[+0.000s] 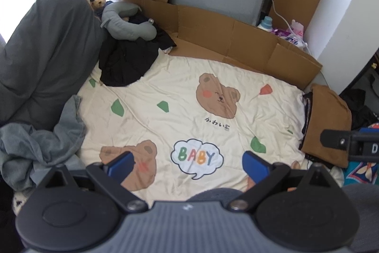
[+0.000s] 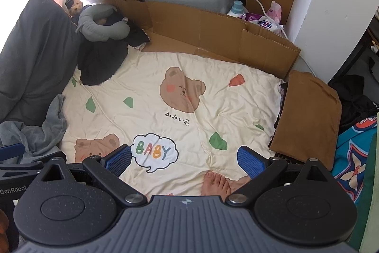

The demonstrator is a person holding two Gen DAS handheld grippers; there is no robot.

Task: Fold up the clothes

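A folded brown garment (image 1: 328, 125) (image 2: 310, 115) lies at the right edge of the cream bear-print bedsheet (image 1: 180, 96) (image 2: 165, 77), on top of darker folded clothes. A crumpled grey garment (image 1: 35, 146) (image 2: 30, 132) sits in a heap at the left edge. A black garment (image 1: 128, 61) (image 2: 99, 63) is piled at the far left corner. My left gripper (image 1: 188, 164) hovers open over the sheet's near part, nothing between its blue pads. My right gripper (image 2: 183, 158) is open too and holds nothing. Each gripper's tip shows at the other view's side edge.
A dark grey duvet (image 1: 45, 51) is bunched along the left. A grey neck pillow (image 1: 128, 20) and a teddy bear (image 1: 98, 0) lie at the back left. Flattened cardboard (image 1: 236, 39) lines the far edge. A person's bare foot (image 2: 215, 184) rests on the sheet's near edge.
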